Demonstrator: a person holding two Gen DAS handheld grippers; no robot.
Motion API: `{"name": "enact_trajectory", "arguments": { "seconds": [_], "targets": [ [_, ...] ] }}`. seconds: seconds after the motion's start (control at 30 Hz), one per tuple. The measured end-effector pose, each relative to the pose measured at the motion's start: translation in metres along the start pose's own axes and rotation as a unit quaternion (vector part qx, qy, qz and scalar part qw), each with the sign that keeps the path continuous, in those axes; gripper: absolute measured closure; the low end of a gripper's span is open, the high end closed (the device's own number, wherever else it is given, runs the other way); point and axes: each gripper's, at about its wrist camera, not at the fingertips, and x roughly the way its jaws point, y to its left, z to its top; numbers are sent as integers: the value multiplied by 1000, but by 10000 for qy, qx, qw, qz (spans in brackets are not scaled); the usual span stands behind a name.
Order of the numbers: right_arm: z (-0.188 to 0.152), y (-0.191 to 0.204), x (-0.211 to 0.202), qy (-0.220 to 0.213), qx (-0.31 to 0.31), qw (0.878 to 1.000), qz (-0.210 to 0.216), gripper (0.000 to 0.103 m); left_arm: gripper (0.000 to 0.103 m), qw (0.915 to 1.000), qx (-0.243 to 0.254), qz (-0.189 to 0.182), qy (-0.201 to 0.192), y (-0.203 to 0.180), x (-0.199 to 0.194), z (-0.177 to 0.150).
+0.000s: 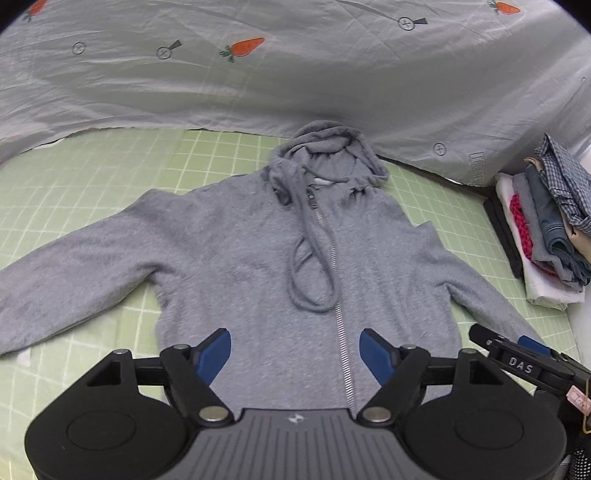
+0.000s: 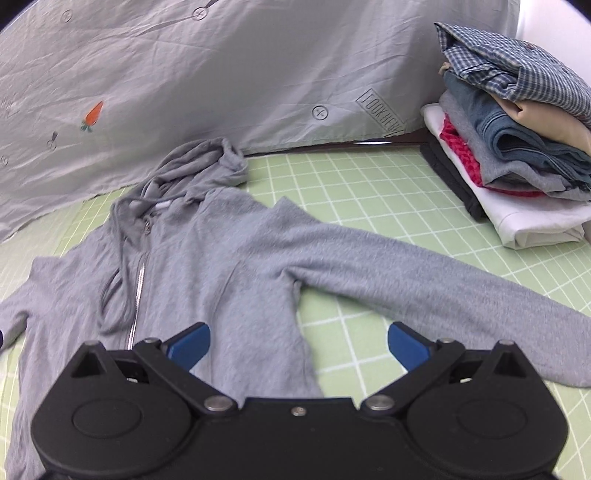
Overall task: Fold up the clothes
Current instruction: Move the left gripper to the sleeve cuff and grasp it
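Left wrist view: grey hoodie (image 1: 236, 258), zipped, spread flat with sleeves out, apparently readied for folding. Left gripper (image 1: 295, 356) wide, empty. Right gripper (image 2: 299, 347) likewise, over the hem.

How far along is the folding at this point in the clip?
Done: a stack of folded clothes sits at the right edge of the green mat. In hand: nothing; the left tongs and right tongs are open above the grey hoodie. Left: the hoodie lies flat, zipped, sleeves spread, no fold made.

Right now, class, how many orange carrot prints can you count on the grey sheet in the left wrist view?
3: one far left at the top edge, one near the middle, one at the top right of the grey sheet. More may lie outside the view.
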Motion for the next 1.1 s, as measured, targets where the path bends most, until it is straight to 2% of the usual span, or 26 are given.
{"name": "enact_trajectory", "arguments": {
  "seconds": [0.23,0.53,0.73,0.93,1.1],
  "targets": [
    [-24,16,-8,231,-51,9997,-47,0,23,9959,-743,502,81,76,-18,-29],
    [-45,68,3,557,-3,9984,-100,0,21,9780,-1781,1087,16,192,-43,-45],
    [-48,113,16,600,26,9981,-129,0,21,9645,-2117,1580,-1,274,-50,-43],
    [-54,142,28,750,8,9962,-451,0,21,9475,-2368,2147,37,349,-56,-46],
    [-55,157,37,847,-106,9944,-618,0,20,9414,-2388,2373,-230,392,-61,-51]
  ]
}}
